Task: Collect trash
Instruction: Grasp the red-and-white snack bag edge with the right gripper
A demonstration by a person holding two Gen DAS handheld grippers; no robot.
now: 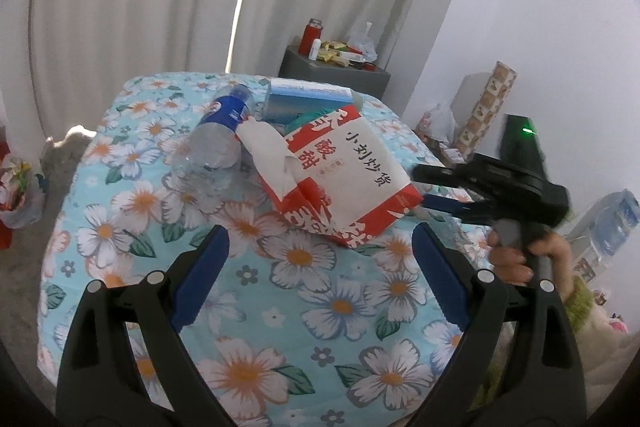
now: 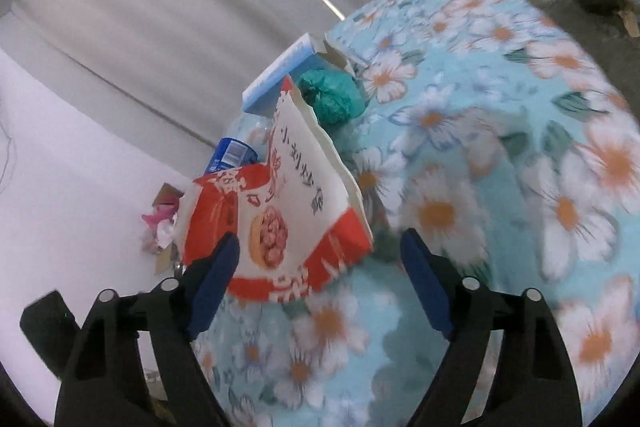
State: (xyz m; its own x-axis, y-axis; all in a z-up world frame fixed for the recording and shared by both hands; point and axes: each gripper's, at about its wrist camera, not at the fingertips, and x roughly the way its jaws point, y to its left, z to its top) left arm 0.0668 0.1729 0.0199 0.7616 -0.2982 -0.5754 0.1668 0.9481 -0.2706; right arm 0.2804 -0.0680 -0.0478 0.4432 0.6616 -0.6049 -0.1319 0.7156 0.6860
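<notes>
I see the snack bag (image 1: 352,171) lying beside the bottle (image 1: 218,143), long axis aimed at my open right tool (image 2: 320,259); left tool (image 1: 320,267) open

Both wrist views look steeply down, close over the floral cloth (image 1: 304,307), sharing the red-white snack bag (image 2: 296,211).

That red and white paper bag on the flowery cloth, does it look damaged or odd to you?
Yes. The red and white paper bag lies tipped on its side on the floral tablecloth, its top torn open with a ragged white flap. It leans against a crushed clear plastic bottle, which lies flat too.
</notes>
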